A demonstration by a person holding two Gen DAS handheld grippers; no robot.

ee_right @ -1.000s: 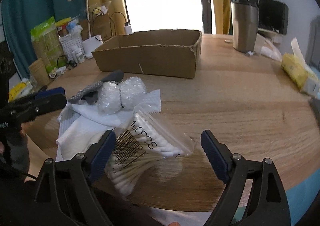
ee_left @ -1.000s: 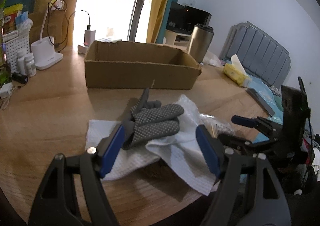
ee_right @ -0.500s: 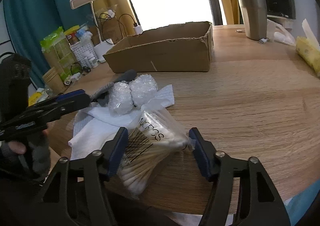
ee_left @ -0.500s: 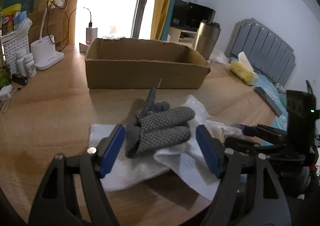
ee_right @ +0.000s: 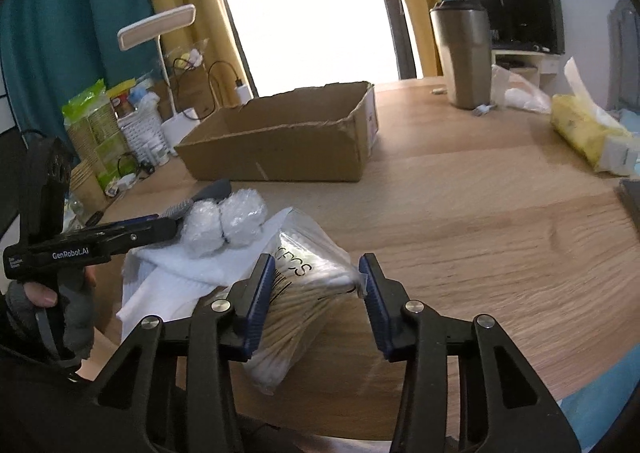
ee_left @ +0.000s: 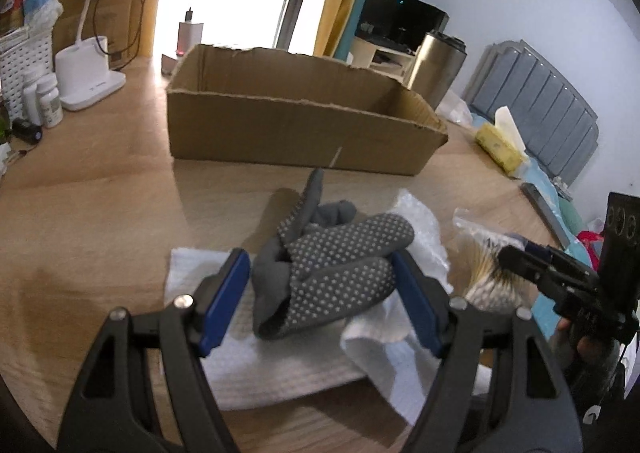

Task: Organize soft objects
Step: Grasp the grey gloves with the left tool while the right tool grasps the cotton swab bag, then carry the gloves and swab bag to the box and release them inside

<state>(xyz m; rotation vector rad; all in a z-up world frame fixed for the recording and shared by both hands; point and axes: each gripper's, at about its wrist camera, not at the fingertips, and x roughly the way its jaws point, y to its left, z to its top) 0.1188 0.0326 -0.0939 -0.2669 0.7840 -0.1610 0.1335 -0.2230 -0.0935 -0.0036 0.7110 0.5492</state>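
Observation:
A grey dotted glove (ee_left: 332, 273) lies on a white cloth (ee_left: 280, 357) at the table's near edge. My left gripper (ee_left: 320, 301) is around the glove, its jaws touching both sides. A clear bag of cotton swabs (ee_right: 308, 293) lies to the right of the cloth. My right gripper (ee_right: 316, 301) has its jaws closed in on the bag's sides. Two rolls of bubble wrap (ee_right: 228, 221) sit on the cloth (ee_right: 176, 273). An open cardboard box (ee_left: 296, 125) stands behind; it also shows in the right wrist view (ee_right: 288, 145).
A steel tumbler (ee_right: 464, 57) and a yellow tissue pack (ee_right: 584, 133) stand at the right. A white desk lamp (ee_left: 88, 81), bottles and a white basket (ee_left: 24, 69) crowd the left edge. Bare wood (ee_right: 480, 213) lies right of the swab bag.
Both grippers moved forward and narrowed. The left jaws closed in on the glove; the right jaws closed in on the swab bag, which now bulges between them.

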